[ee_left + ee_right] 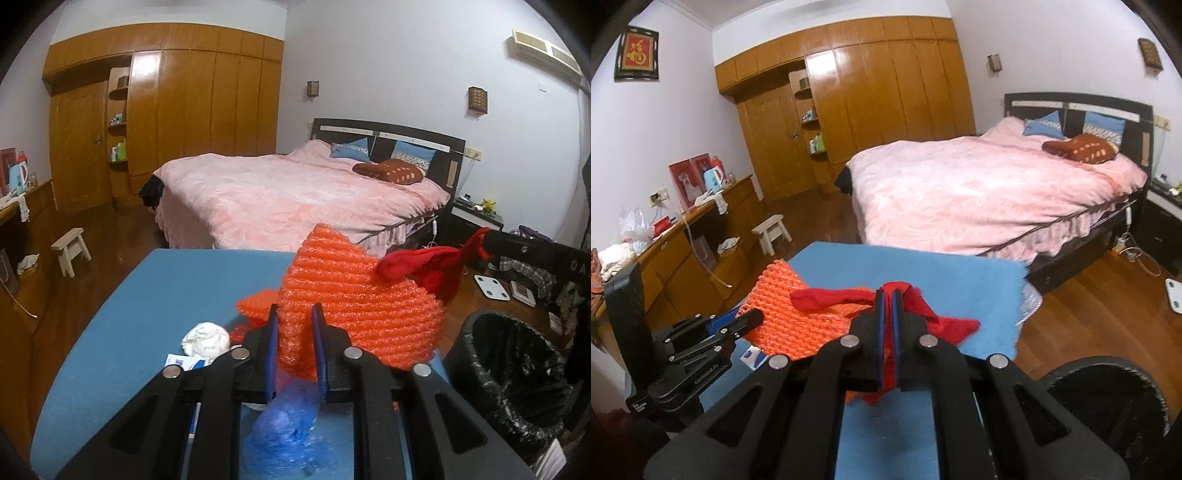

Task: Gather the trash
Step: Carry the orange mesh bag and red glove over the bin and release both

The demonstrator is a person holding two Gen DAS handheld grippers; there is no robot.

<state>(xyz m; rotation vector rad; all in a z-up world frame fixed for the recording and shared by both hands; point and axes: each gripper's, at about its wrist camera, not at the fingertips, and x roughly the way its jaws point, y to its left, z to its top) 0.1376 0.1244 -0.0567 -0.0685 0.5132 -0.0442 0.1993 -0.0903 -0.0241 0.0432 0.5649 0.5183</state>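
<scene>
Orange foam netting (354,295) and red rag (916,306) are being lifted toward the bin (517,373).
Left gripper (295,332) is pinching the netting's squashy lower edge; right gripper (888,314) is clenching the limp rag mid-fold; both look feather-light.

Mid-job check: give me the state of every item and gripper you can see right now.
left gripper: shut on orange foam wrap
orange foam wrap: lifted off the table
right gripper: shut on red bag
red bag: held, draped over the foam wrap
trash bin: open, black liner in
white paper wad: lying on the blue table
blue plastic bag: lying crumpled on the table
</scene>
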